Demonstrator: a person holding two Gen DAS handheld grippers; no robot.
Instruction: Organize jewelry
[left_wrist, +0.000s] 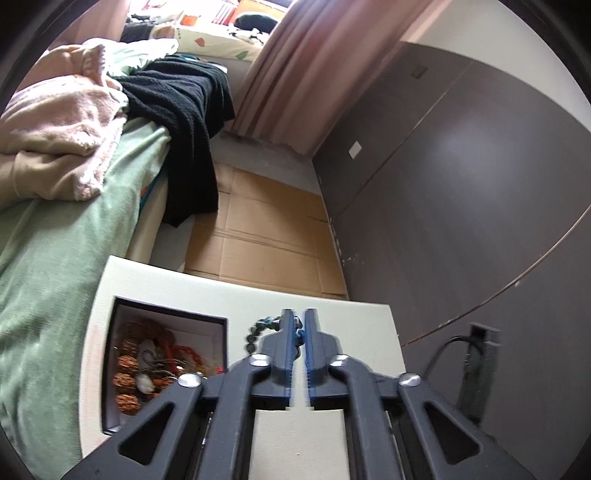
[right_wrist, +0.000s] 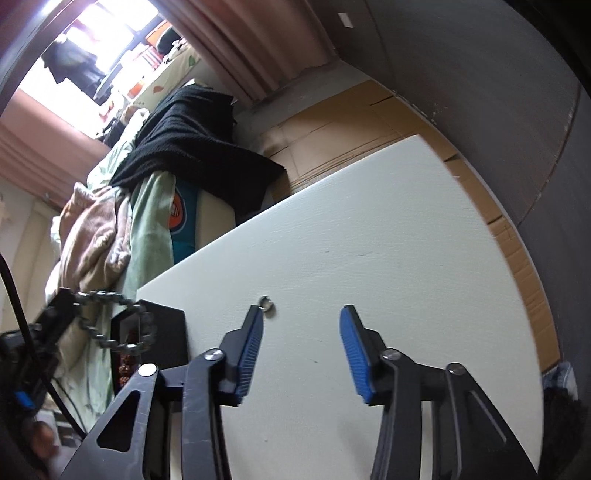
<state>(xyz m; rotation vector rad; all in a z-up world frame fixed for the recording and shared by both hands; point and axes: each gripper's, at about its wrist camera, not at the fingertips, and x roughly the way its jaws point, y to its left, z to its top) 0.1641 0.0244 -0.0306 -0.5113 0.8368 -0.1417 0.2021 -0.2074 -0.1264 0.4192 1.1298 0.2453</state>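
My left gripper (left_wrist: 299, 325) is shut on a dark beaded bracelet (left_wrist: 258, 330) and holds it above the white table (left_wrist: 332, 306), just right of an open black box (left_wrist: 218, 320) full of orange and brown beaded jewelry (left_wrist: 147, 363). In the right wrist view the same bracelet (right_wrist: 122, 325) hangs from the left gripper over the box (right_wrist: 166, 332) at the far left. My right gripper (right_wrist: 301, 314) is open over the table (right_wrist: 369, 240). A small silver ring (right_wrist: 265, 302) lies on the table beside its left fingertip (right_wrist: 255, 317).
A bed with green sheet (left_wrist: 55, 258), pink blanket (left_wrist: 55, 122) and black cloth (left_wrist: 184, 110) lies left of the table. Flattened cardboard (left_wrist: 266, 236) covers the floor beyond. A dark wardrobe wall (left_wrist: 461, 184) stands at the right. Pink curtains (left_wrist: 295, 74) hang behind.
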